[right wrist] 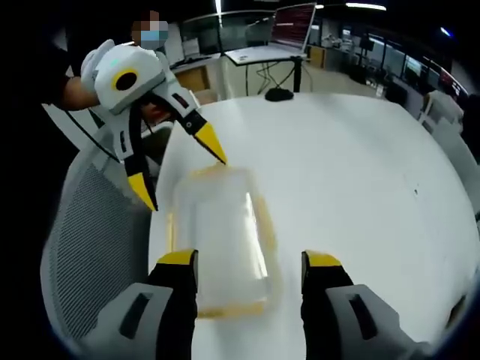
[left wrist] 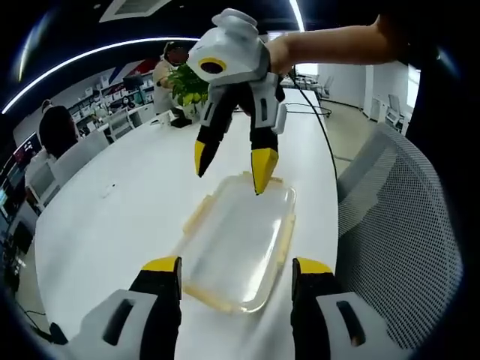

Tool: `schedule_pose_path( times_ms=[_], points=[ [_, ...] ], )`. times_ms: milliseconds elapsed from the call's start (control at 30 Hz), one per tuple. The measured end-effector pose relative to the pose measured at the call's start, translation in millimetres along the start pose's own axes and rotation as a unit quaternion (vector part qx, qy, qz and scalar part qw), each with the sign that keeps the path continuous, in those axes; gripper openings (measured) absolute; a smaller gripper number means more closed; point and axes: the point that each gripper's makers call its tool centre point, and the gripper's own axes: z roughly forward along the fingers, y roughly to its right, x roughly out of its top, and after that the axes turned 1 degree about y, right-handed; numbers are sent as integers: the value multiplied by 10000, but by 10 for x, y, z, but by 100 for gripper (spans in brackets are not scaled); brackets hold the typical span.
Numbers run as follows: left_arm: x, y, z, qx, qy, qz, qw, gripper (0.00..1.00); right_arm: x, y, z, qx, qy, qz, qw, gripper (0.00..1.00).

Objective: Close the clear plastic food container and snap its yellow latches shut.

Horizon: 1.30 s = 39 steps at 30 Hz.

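My left gripper (left wrist: 236,274) stands with its jaws wide apart at the six o'clock edge of the left gripper view, holding nothing. The clear plastic food container (left wrist: 240,244) lies flat on the white table (left wrist: 120,217) just ahead of them, its lid on and its yellow latches (left wrist: 287,238) running along the rim. My right gripper (left wrist: 232,161) comes down from twelve o'clock, jaws spread, one yellow tip touching or nearly touching the container's far edge. A grey mesh chair (left wrist: 397,217) sits at three o'clock, and a potted plant (left wrist: 187,84) stands at eleven o'clock.

In the right gripper view my right gripper (right wrist: 251,274) is open wide at six o'clock, the container (right wrist: 221,244) between and ahead of the jaws. My left gripper (right wrist: 184,176) enters at ten o'clock, spread, one tip near the container's far corner.
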Motion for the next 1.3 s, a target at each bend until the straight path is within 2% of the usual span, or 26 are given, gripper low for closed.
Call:
schedule_pose_path(
  times_ms=[300, 800, 1300],
  points=[
    [-79, -27, -59, 106, -14, -245, 9996, 60, -83, -80, -109, -267, 217, 110, 9993, 57],
    [-183, -118, -147, 397, 87, -683, 9968, 62, -245, -196, -306, -701, 638, 618, 9936, 60],
    [-284, -76, -131, 523, 139, -887, 9946, 59, -384, -289, -297, -1138, 975, 824, 9853, 60]
  ],
)
